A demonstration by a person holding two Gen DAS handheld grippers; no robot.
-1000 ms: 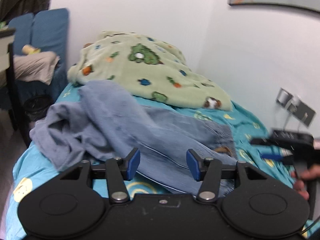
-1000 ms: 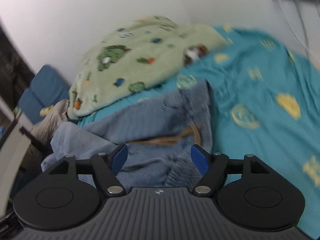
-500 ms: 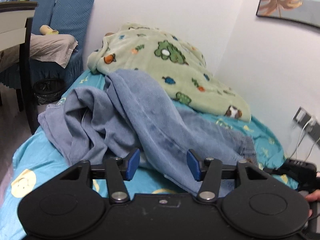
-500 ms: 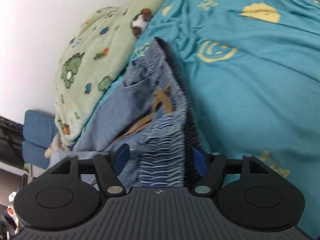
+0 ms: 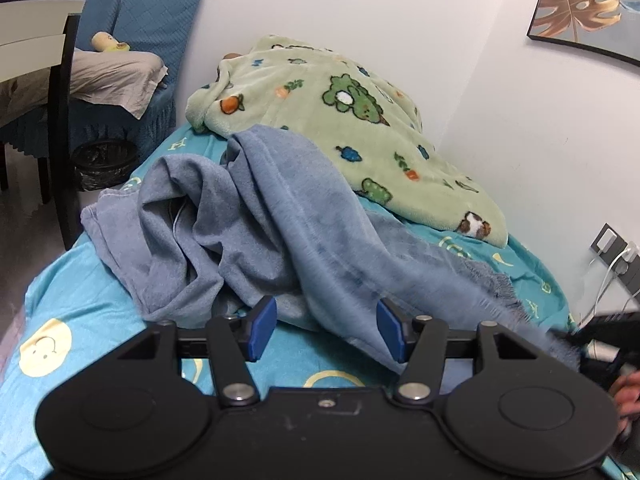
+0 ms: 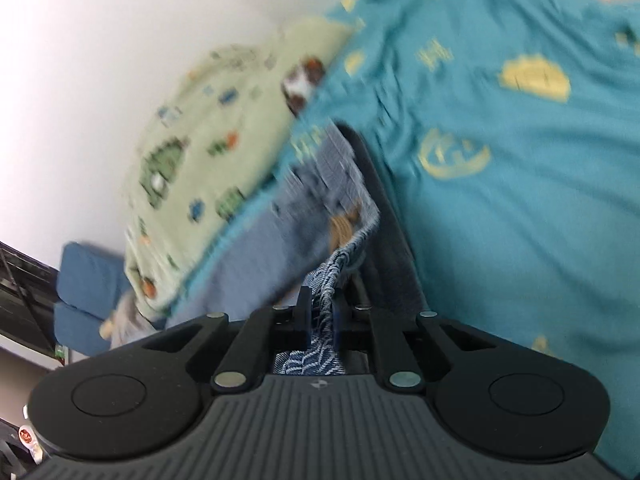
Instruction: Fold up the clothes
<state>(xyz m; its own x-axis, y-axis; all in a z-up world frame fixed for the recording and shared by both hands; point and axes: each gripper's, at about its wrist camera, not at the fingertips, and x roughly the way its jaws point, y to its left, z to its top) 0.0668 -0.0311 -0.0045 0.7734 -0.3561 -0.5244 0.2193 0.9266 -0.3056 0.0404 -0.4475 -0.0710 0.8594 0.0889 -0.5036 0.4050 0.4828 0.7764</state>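
A pair of blue jeans (image 5: 288, 232) lies crumpled on the bed, one leg stretched towards the lower right. My left gripper (image 5: 324, 330) is open and empty, just above the near edge of the jeans. My right gripper (image 6: 320, 312) is shut on the jeans' elastic waistband (image 6: 332, 280), which bunches between the jaws; the rest of the jeans (image 6: 288, 216) trails away, blurred. In the left wrist view the right gripper (image 5: 600, 344) shows at the right edge, at the end of the stretched jeans.
The bed has a teal sheet (image 5: 80, 300) with yellow prints. A green patterned blanket (image 5: 340, 120) lies against the wall behind the jeans. A blue chair (image 5: 132, 40) with a beige cloth and a dark table leg (image 5: 64, 120) stand at the left. A wall socket (image 5: 616, 252) with cables is at the right.
My right gripper has shut on the jeans' waistband and is pulling it, with its view blurred by motion. The left gripper has stayed open and moved slightly closer to the jeans.
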